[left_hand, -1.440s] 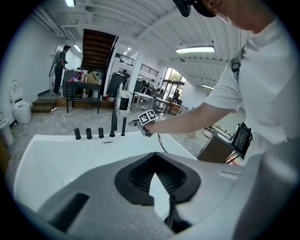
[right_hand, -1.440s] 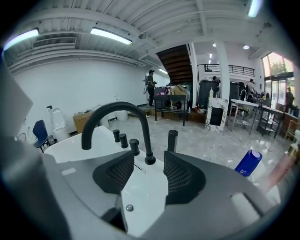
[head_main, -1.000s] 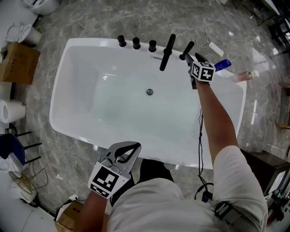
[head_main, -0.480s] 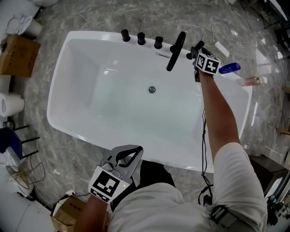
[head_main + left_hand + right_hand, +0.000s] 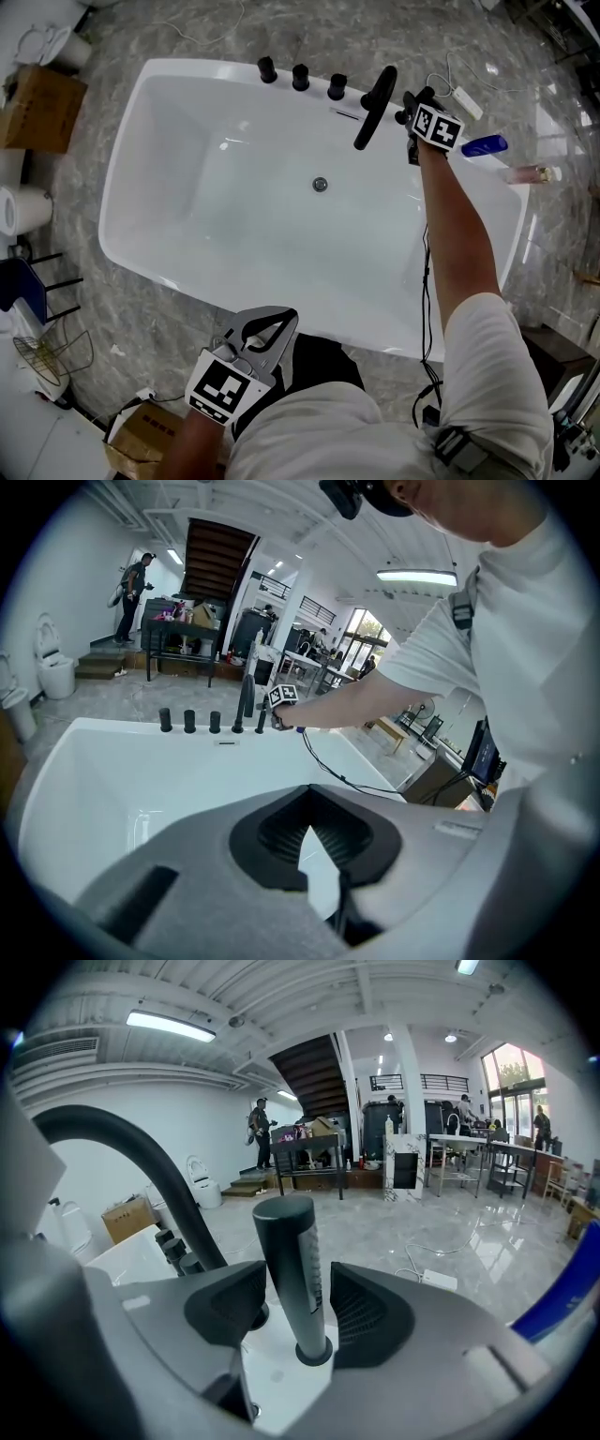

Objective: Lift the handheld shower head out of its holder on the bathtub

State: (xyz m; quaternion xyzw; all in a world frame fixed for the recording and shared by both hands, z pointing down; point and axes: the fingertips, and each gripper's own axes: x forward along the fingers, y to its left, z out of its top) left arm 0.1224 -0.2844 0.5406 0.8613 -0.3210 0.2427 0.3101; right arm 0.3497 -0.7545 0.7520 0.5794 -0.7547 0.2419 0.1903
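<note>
The black handheld shower head [image 5: 409,103] stands upright in its holder on the far rim of the white bathtub [image 5: 122,187]. In the right gripper view its grey stick handle [image 5: 291,1260] rises between the two pads. My right gripper [image 5: 412,116] straddles it; the jaws have just been closing with the handle between them, but a gap still shows at the right pad, so it is open. My left gripper [image 5: 279,321] hangs over the near rim by my body, shut and empty; in its own view the left gripper [image 5: 307,819] shows its tips meeting.
A tall curved black spout [image 5: 375,105] rises just left of the shower head, and three black knobs [image 5: 300,77] sit further left. A blue bottle [image 5: 484,145] and a pink bottle [image 5: 531,173] lie on the right rim. A cardboard box [image 5: 42,103] is on the floor at left.
My right gripper has moved in and down onto the shower head, which now stands between its jaws. The left gripper has stayed near the front rim.
</note>
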